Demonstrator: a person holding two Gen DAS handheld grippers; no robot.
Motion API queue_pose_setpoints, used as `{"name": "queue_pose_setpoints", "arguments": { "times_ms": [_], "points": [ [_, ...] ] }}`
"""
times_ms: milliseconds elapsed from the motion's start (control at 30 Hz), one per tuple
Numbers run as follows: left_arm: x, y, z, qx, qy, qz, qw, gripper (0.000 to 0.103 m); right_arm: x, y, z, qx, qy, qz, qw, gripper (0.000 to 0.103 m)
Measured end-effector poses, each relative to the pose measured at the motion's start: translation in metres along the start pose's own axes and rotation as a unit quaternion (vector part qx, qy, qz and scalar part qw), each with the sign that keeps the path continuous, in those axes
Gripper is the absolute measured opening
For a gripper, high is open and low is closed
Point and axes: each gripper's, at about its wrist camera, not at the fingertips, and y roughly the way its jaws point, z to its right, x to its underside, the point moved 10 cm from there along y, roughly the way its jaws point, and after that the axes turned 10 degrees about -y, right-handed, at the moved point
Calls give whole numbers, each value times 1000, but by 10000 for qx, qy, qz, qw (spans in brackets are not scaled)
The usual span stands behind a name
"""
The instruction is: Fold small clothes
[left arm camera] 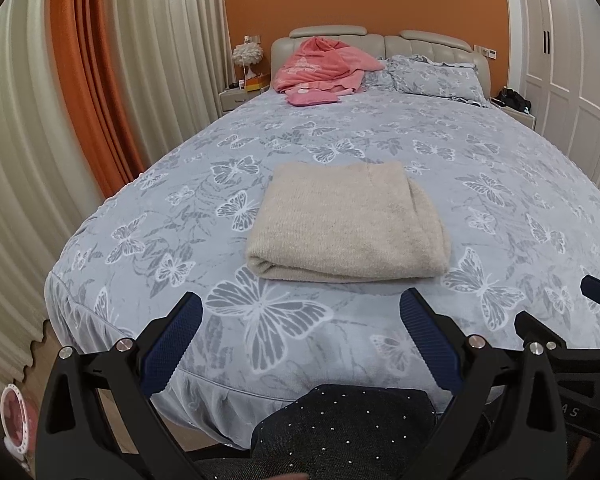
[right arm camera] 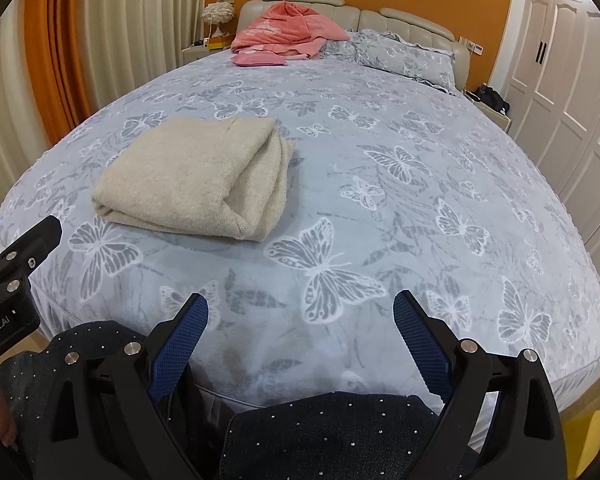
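A beige knitted garment (left arm camera: 346,222) lies folded into a thick rectangle on the bed (left arm camera: 500,208) near its foot end. It also shows in the right wrist view (right arm camera: 192,180), left of centre, with its stacked layers facing right. My left gripper (left arm camera: 302,314) is open and empty, held just short of the garment's near edge above the bed. My right gripper (right arm camera: 301,314) is open and empty, to the right of the garment over bare bedspread (right arm camera: 420,200). Neither gripper touches the garment.
Pink clothes (left arm camera: 320,66) lie heaped at the headboard, next to a pillow (left arm camera: 434,74). Curtains (left arm camera: 80,92) hang on the left, white wardrobes (left arm camera: 568,64) stand on the right. Bedside tables flank the bed. Dark studded denim (left arm camera: 340,428) fills the bottom of both views.
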Motion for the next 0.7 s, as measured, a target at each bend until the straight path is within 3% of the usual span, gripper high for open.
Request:
{"name": "queue_pose_setpoints", "arguments": {
  "times_ms": [300, 700],
  "points": [
    [5, 1, 4, 149, -125, -117, 9997, 97, -1, 0, 2, -9, -1, 15, 10000, 92],
    [5, -3, 7, -138, 47, 44, 9999, 97, -4, -1, 3, 1, 28, 36, 10000, 92]
  ]
}}
